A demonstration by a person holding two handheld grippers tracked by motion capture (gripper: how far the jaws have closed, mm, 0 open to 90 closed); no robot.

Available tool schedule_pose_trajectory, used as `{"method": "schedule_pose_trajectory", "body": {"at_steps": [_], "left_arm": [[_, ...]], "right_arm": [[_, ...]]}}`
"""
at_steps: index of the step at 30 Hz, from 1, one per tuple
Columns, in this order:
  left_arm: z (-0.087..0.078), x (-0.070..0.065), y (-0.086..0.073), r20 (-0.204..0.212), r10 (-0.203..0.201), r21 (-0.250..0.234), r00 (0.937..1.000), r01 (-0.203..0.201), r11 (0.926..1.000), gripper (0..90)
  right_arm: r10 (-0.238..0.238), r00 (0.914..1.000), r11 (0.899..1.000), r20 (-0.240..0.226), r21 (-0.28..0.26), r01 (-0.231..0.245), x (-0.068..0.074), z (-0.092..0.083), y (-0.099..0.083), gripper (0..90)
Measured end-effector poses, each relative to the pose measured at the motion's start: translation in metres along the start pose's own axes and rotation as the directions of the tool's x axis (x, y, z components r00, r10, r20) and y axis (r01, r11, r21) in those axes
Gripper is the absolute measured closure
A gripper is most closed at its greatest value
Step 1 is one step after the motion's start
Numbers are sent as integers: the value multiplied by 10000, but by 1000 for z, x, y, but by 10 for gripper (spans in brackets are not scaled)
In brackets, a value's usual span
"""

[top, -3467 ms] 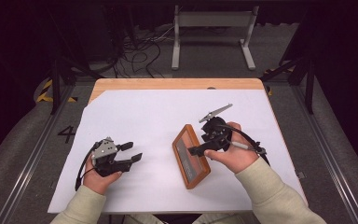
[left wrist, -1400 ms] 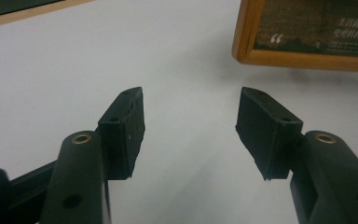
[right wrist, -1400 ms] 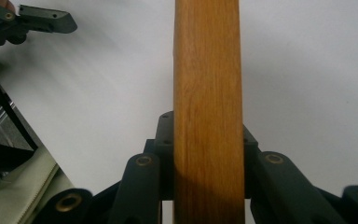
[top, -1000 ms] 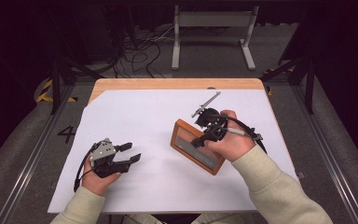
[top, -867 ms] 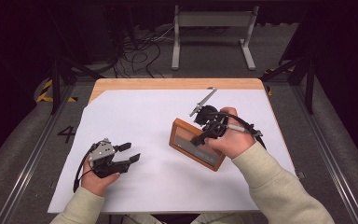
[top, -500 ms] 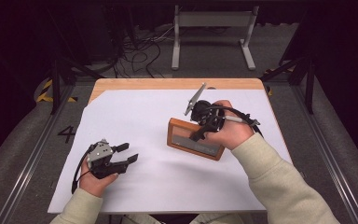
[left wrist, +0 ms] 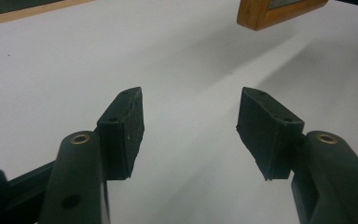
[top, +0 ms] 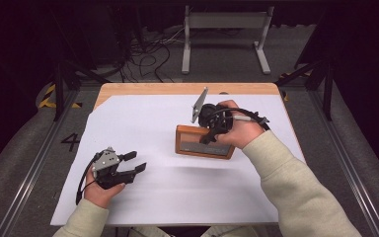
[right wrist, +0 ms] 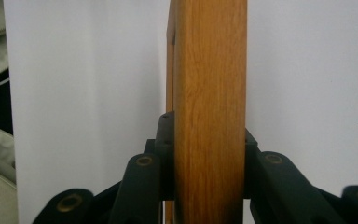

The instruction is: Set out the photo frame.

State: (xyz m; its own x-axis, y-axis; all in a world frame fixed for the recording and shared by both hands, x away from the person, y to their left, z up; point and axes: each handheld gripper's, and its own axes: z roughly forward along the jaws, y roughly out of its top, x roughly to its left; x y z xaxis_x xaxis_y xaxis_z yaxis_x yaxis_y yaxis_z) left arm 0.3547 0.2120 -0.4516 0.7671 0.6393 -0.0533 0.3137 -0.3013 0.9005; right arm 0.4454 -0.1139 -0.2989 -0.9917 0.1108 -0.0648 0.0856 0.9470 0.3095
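Looking from above, we grip the wooden frame (top: 205, 142) near the tabletop's (top: 143, 113) right edge with the right gripper (top: 211, 129), its fingers pinching the frame's edge up close, while the left gripper's (left wrist: 190, 126) fingers stay spread, so setting it down likely comes next.

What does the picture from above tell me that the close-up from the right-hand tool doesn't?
The high view alone takes in the whole table, both forearms, the left gripper with its jaws apart over bare white surface, and the floor with cables and a metal stand behind. It also shows the wooden frame as a full rectangle with a dark panel. The right gripper view alone gives the frame's edge close up, its wood grain, and the black jaws pressed against both sides of it. Both share the frame, the right gripper clamped on it, and the white tabletop.
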Motion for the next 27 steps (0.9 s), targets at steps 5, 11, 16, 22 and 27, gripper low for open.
{"method": "schedule_pose_trajectory", "body": {"at_steps": [5,11,16,22,27], "left_arm": [[0,0,0,8,1,-5,10000,-1,10000,415],[0,1,0,-34,61,-19,10000,-61,10000,415],[0,1,-1,-33,25,-5,10000,-25,10000,415],[0,1,-1,-54,77,-16,10000,-77,10000,415],[0,1,-1,-65,59,-20,10000,-59,10000,415]], "right_arm": [[-327,9992,9994,-221,128,330,-7,13,-2,722],[-565,9969,9983,-556,136,574,-14,27,-6,722],[-631,9948,9974,-800,292,656,-15,36,-7,722],[-546,9937,9975,-979,386,587,-18,46,-9,721],[-523,9927,9970,-1082,511,581,-19,50,-9,721]]}}
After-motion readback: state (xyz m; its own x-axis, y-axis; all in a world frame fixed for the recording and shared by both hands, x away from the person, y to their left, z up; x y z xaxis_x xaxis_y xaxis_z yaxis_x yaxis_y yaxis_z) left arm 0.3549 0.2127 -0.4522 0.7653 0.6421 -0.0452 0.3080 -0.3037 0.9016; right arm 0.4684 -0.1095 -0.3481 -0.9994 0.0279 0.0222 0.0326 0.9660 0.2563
